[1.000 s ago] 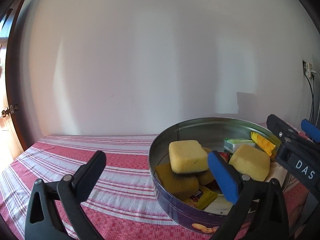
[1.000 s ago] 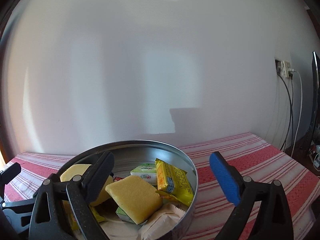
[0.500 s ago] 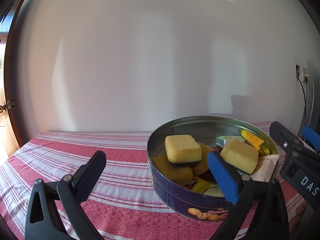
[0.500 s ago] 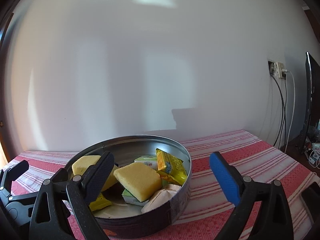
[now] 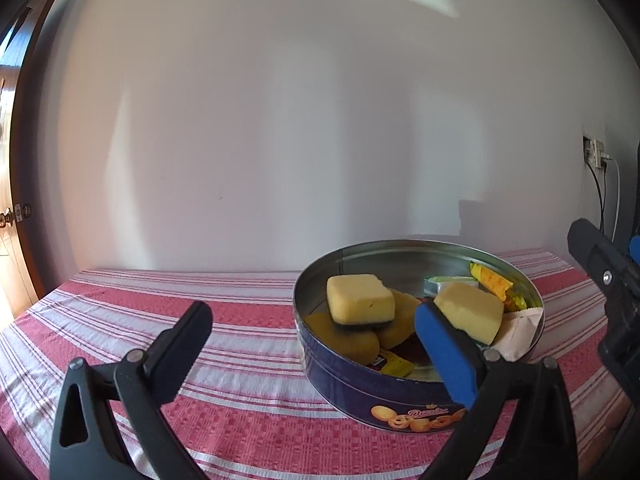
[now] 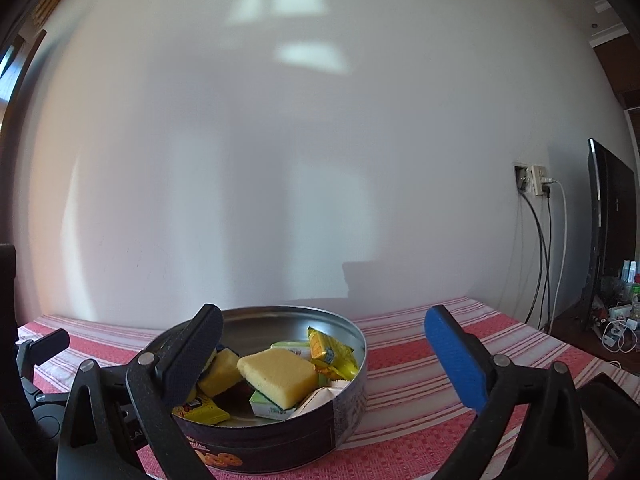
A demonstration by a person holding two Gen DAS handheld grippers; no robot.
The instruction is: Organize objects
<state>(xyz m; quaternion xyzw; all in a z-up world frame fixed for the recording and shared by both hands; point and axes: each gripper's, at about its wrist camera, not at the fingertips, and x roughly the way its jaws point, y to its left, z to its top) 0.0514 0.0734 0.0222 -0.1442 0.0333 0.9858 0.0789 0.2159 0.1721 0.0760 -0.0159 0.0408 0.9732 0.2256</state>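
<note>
On the red-and-white striped cloth-covered surface [image 5: 240, 360]: round dark-blue metal cookie tin [image 5: 384, 396], lid off, sitting toward the right in the left wrist view, low and left of centre in the right wrist view [image 6: 280, 440]. Inside the tin: rectangular yellow sponge with a dark scouring base [image 5: 359, 304] lying atop darker yellow sponges; second yellow sponge [image 5: 470, 310] tilted against the right side; yellow foil snack packet [image 5: 494, 284] leaning on the far wall; pale green-and-white wrapped bar [image 5: 448, 282] beside it; small yellow sachet [image 5: 394, 365] on the tin floor; white crimped paper wrapper [image 5: 520, 330] propped against the rim.

Left gripper [image 5: 312, 344] spread wide, fingers released, nothing between them, blue finger overlapping the tin's near edge. Right gripper [image 6: 322, 354] likewise spread, fingers having just opened further, gripping nothing, black finger in front of the tin's left rim, blue finger over bare cloth. Seen at the right edge of the left wrist view, black frame of the right gripper [image 5: 612, 296].

Behind, plain white wall [image 6: 320, 160] with a socket and hanging cables [image 6: 536, 184].
</note>
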